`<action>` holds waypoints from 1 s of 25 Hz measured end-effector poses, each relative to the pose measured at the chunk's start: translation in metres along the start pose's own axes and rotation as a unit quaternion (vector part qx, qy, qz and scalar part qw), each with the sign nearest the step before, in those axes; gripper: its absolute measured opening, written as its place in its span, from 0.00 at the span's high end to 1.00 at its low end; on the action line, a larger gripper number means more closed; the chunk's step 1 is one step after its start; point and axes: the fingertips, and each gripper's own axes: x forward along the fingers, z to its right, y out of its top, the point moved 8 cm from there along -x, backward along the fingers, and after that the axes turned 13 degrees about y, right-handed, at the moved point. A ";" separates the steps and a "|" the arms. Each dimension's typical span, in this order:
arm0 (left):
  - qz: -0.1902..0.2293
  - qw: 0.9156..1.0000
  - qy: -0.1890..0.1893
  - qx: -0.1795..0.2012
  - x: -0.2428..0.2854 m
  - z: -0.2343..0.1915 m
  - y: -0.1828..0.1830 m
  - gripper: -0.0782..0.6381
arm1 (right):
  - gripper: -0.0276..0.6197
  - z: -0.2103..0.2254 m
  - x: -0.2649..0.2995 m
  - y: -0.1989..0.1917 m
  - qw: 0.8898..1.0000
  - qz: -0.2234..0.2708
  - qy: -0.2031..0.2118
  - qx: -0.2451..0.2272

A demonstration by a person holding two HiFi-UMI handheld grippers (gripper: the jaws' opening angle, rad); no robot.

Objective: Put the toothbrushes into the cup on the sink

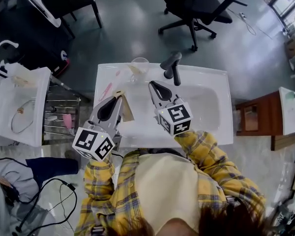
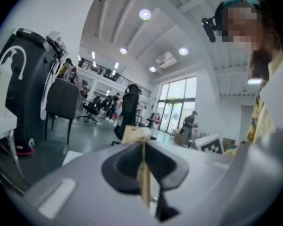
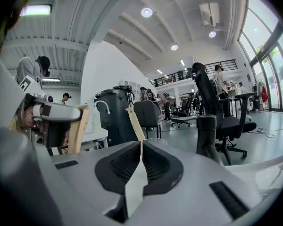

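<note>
Open-plan office, white sink (image 1: 211, 132) in the foreground. The cup (image 1: 139, 63) stands on the rim at 12 o'clock, left of the tap (image 1: 171, 67).

The left gripper (image 1: 119, 98) is clenched on the left toothbrush (image 2: 143, 173), and the right gripper (image 1: 153, 85) on the right toothbrush (image 3: 133, 119).

Likely fault: a thin handle pivots in the pinch and misses the cup.

Both grippers are roughly level and aimed toward 12.

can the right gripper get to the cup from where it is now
Probably yes. The cup stands just ahead of the right gripper with nothing between them; the faucet is off to its right. The jaws are shut on a toothbrush.
</note>
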 end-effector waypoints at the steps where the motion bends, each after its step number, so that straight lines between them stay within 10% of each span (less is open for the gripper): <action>1: 0.001 1.000 -0.001 0.002 0.002 0.000 0.001 0.86 | 0.93 0.000 -0.003 0.000 1.000 -0.001 0.002 0.002; 25: 0.092 0.991 0.050 0.088 0.057 -0.026 0.077 0.86 | 0.93 -0.023 -0.038 -0.001 1.000 -0.009 0.016 0.010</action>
